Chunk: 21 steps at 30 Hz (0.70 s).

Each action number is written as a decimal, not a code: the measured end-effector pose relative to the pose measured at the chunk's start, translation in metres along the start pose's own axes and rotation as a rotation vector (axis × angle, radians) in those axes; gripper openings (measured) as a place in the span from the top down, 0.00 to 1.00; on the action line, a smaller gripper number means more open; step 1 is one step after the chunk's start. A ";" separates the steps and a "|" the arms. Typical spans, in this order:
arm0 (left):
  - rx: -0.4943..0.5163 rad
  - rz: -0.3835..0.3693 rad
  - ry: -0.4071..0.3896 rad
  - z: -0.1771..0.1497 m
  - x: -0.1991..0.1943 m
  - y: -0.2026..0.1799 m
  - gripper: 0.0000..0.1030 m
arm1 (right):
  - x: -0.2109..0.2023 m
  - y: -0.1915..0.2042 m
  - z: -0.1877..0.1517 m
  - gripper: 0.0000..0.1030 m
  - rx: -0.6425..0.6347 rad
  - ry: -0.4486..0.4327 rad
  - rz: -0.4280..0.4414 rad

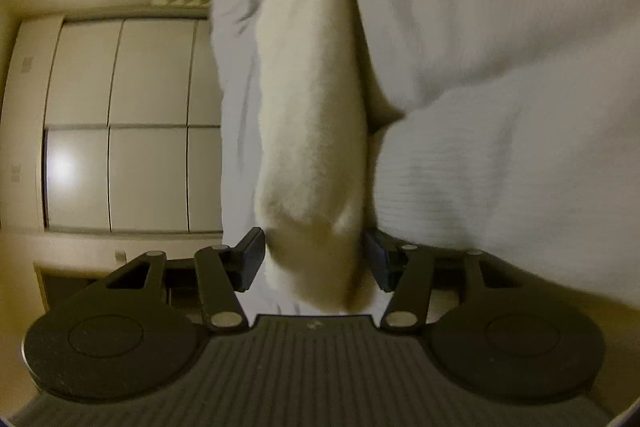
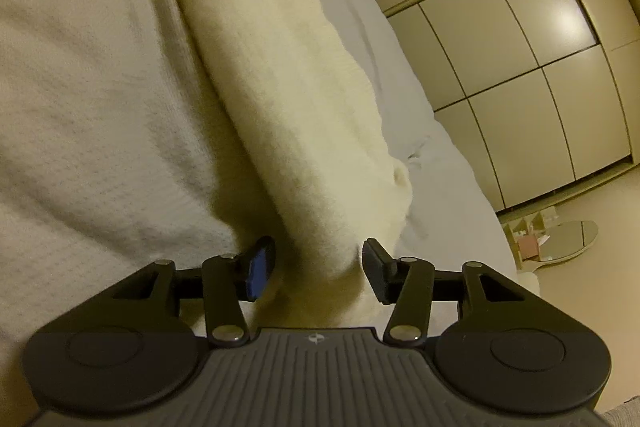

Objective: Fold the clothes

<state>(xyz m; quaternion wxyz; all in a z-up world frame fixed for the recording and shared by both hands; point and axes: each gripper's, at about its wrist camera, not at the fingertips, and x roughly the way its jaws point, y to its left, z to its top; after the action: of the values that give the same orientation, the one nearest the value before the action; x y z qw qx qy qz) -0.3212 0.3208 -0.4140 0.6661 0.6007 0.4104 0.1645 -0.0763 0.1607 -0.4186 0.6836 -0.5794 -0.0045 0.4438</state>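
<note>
The fleece, a cream fuzzy garment folded into a long band, lies on a white sheet beside a waffle-knit cloth. Each claw has one end of the band between its jaws.

On the left gripper the pads seem to touch the pile, but I cannot tell whether they clamp it. On the right gripper a gap shows at the right pad, so it looks released.

The risk, as I judge it: a lift now would let that end slip and the fold fall open.

Both grippers point forward and slightly down along the band; the cupboards appear tilted, so both wrists look rolled.
</note>
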 end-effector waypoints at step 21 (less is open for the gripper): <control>-0.331 -0.107 -0.085 -0.017 -0.129 0.035 0.84 | -0.161 0.020 -0.046 0.85 0.085 -0.081 0.079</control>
<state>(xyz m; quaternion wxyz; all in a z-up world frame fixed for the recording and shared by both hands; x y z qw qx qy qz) -0.4034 0.2482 -0.3355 0.7805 0.4664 0.3807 0.1686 -0.1622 0.0250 -0.3675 0.6887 -0.5312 0.0096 0.4933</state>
